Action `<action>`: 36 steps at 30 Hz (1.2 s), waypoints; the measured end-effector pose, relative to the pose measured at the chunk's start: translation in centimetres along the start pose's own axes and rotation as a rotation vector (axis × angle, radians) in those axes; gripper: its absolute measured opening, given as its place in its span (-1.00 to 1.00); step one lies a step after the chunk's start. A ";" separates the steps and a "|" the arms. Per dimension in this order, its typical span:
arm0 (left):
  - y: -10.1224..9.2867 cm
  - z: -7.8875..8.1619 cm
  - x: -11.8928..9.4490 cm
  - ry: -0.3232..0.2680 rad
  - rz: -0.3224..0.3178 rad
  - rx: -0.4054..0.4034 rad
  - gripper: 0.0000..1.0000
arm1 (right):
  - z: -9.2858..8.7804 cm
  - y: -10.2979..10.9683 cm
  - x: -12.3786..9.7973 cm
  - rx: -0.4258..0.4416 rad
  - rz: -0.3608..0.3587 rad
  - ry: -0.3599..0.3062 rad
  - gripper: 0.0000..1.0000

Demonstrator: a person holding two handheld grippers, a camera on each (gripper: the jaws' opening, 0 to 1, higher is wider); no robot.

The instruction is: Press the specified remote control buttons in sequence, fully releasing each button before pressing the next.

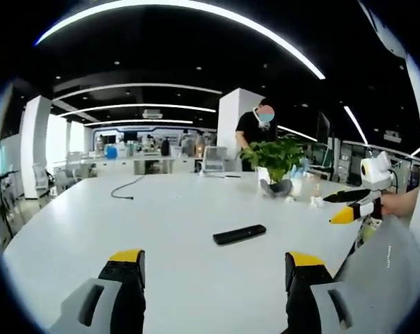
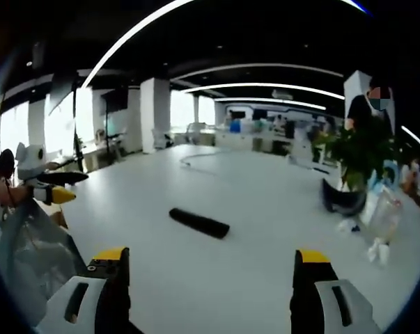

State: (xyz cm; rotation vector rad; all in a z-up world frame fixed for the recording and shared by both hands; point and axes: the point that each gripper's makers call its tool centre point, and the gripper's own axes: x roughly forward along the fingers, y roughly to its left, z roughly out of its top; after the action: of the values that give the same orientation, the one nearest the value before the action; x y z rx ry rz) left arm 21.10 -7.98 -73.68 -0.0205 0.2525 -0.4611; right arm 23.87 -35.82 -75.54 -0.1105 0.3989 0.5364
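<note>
A slim black remote control (image 1: 239, 234) lies flat on the white table (image 1: 161, 223), a short way beyond my left gripper (image 1: 216, 259), which is open with nothing between its yellow-tipped jaws. My right gripper (image 1: 336, 207) comes in from the right, held above the table's edge. In the right gripper view the remote (image 2: 199, 223) lies ahead and slightly left of my right gripper (image 2: 212, 255), whose jaws stand wide open and empty. My left gripper (image 2: 76, 186) shows at the far left, off the table.
A potted green plant (image 1: 276, 156) in a dark pot and small clear bottles (image 2: 384, 209) stand at the table's far right. A black cable (image 1: 129, 186) trails across the far side. A person (image 1: 255, 132) stands behind the plant. Desks and chairs fill the background.
</note>
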 end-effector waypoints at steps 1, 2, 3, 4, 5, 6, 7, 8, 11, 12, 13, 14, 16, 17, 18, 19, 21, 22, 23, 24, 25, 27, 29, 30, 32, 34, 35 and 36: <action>0.0 0.0 0.0 0.001 0.001 -0.003 0.71 | 0.0 0.0 0.0 -0.001 -0.001 0.002 0.93; 0.0 0.0 0.0 0.001 0.002 -0.005 0.70 | -0.1 0.0 0.0 -0.004 -0.002 0.006 0.93; 0.0 0.0 0.0 0.002 0.003 -0.006 0.70 | -0.1 0.0 0.0 -0.007 -0.003 0.009 0.93; 0.0 0.0 -0.1 0.005 0.005 -0.005 0.69 | -0.1 0.1 0.0 -0.009 -0.003 0.009 0.93; 0.0 0.0 -0.1 0.007 0.007 -0.003 0.69 | -0.1 0.1 0.0 -0.009 -0.002 0.009 0.93; 0.0 0.1 -0.1 0.006 0.006 0.000 0.69 | -0.1 0.1 0.0 -0.009 -0.002 0.009 0.93; -0.1 0.1 -0.1 0.006 0.005 0.001 0.68 | -0.1 0.1 0.0 -0.010 -0.001 0.010 0.92; -0.2 0.1 -0.1 0.006 0.002 0.000 0.68 | -0.1 0.1 0.0 -0.010 0.000 0.011 0.92; -0.3 0.1 -0.1 0.011 0.001 0.007 0.67 | -0.2 0.2 0.0 -0.014 0.003 0.016 0.92; -0.3 0.1 -0.2 0.014 0.001 0.009 0.66 | -0.2 0.3 0.0 -0.015 0.004 0.016 0.91; -0.3 0.1 -0.2 0.014 0.000 0.010 0.66 | -0.2 0.3 -0.1 -0.016 0.006 0.017 0.91; -0.3 0.0 -0.2 0.017 0.000 0.010 0.66 | -0.2 0.3 -0.1 -0.016 0.007 0.018 0.91; -0.3 0.1 -0.2 0.016 -0.001 0.009 0.66 | -0.3 0.3 -0.1 -0.015 0.007 0.020 0.91; -0.3 0.1 -0.2 0.013 0.000 0.011 0.66 | -0.3 0.3 -0.1 -0.016 0.008 0.021 0.90; -0.3 0.1 -0.2 0.012 0.000 0.011 0.66 | -0.3 0.4 -0.1 -0.016 0.008 0.022 0.90; -0.3 0.1 -0.3 0.011 0.000 0.012 0.66 | -0.3 0.4 -0.1 -0.017 0.008 0.022 0.90; -0.3 0.1 -0.3 0.012 -0.001 0.010 0.66 | -0.3 0.4 -0.1 -0.020 0.007 0.023 0.90; -0.3 0.1 -0.3 0.012 -0.002 0.009 0.66 | -0.3 0.4 -0.1 -0.020 0.007 0.023 0.90; -0.3 0.1 -0.3 0.012 -0.003 0.008 0.66 | -0.3 0.4 -0.1 -0.020 0.007 0.022 0.90; -0.3 0.0 -0.3 0.012 -0.004 0.008 0.66 | -0.3 0.4 -0.1 -0.021 0.008 0.023 0.89; -0.3 0.0 -0.3 0.013 -0.004 0.008 0.66 | -0.4 0.4 -0.1 -0.023 0.007 0.024 0.89; -0.3 0.0 -0.3 0.013 -0.006 0.007 0.65 | -0.3 0.4 -0.1 -0.025 0.007 0.024 0.89; -0.3 0.0 -0.3 0.011 -0.006 0.006 0.63 | -0.3 0.4 -0.2 -0.029 0.007 0.021 0.89; -0.2 0.0 -0.3 0.012 -0.006 0.007 0.63 | -0.2 0.4 -0.2 -0.033 0.005 0.018 0.89; -0.2 -0.2 -0.3 0.020 -0.007 0.006 0.62 | -0.3 0.4 -0.1 -0.033 0.005 0.021 0.88; -0.2 -0.4 -0.2 0.032 -0.006 0.009 0.60 | -0.4 0.4 -0.1 -0.031 0.007 0.028 0.88; -0.2 -0.4 -0.2 0.033 -0.004 0.013 0.59 | -0.5 0.4 0.0 -0.033 0.008 0.035 0.89; -0.1 -0.4 -0.3 0.035 -0.002 0.031 0.57 | -0.5 0.4 0.0 -0.035 0.000 0.031 0.89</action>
State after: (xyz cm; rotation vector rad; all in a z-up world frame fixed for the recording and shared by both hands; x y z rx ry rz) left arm 20.65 -7.94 -74.01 0.0175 0.2794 -0.4674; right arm 23.50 -35.54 -76.00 -0.1525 0.4193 0.5422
